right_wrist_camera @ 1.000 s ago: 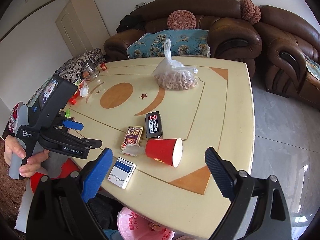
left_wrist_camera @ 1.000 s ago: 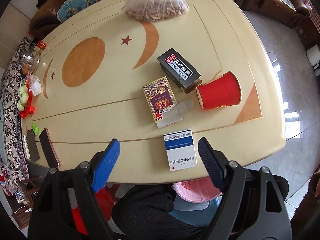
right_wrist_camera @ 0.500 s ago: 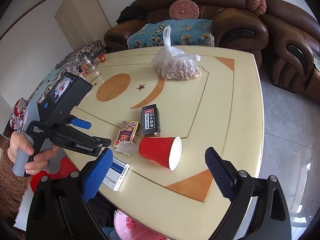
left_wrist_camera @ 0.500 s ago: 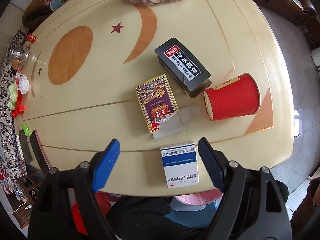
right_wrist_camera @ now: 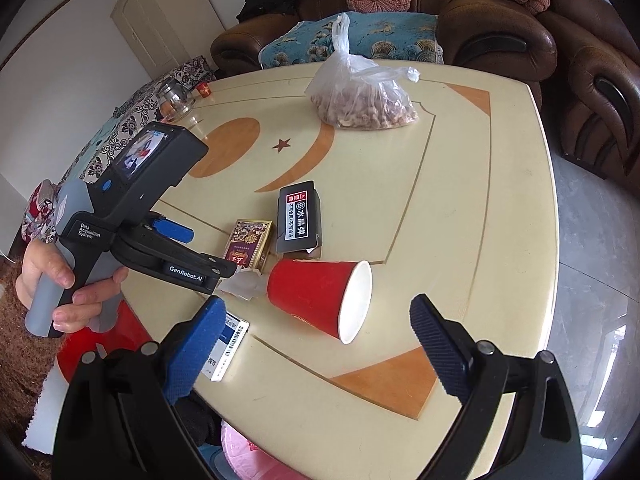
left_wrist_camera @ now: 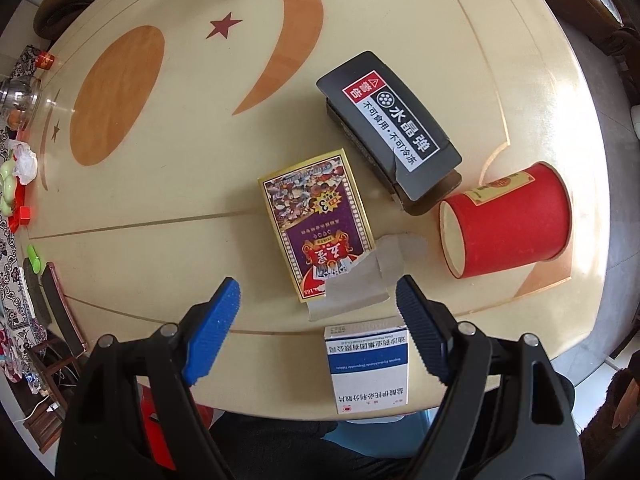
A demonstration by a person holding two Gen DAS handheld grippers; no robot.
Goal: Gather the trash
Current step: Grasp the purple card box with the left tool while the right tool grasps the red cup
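The left gripper (left_wrist_camera: pixel 316 308) is held wide open above the table (left_wrist_camera: pixel 168 208), pointing down, and nothing is gripped by it. Between its two blue fingers, a little ahead of the tips, a torn grey paper scrap (left_wrist_camera: pixel 360 280) is seen lying flat. A gold card box (left_wrist_camera: pixel 316 224) is overlapped by the scrap at one corner. Closer in, near the right-hand finger, a white and blue medicine box (left_wrist_camera: pixel 366 364) is seen at the table's edge. A black box (left_wrist_camera: pixel 388 136) is found farther ahead, and a red paper cup (left_wrist_camera: pixel 508 220) is lying on its side out past the right-hand finger.

The right gripper (right_wrist_camera: pixel 316 320) is also spread wide open, with nothing pinched. The red paper cup (right_wrist_camera: pixel 320 296) is seen between and just ahead of its fingers, with its open mouth turned toward the right-hand finger. The medicine box (right_wrist_camera: pixel 228 344) is partly hidden behind the left-hand finger. A bag of nuts (right_wrist_camera: pixel 360 100) is seen far ahead.
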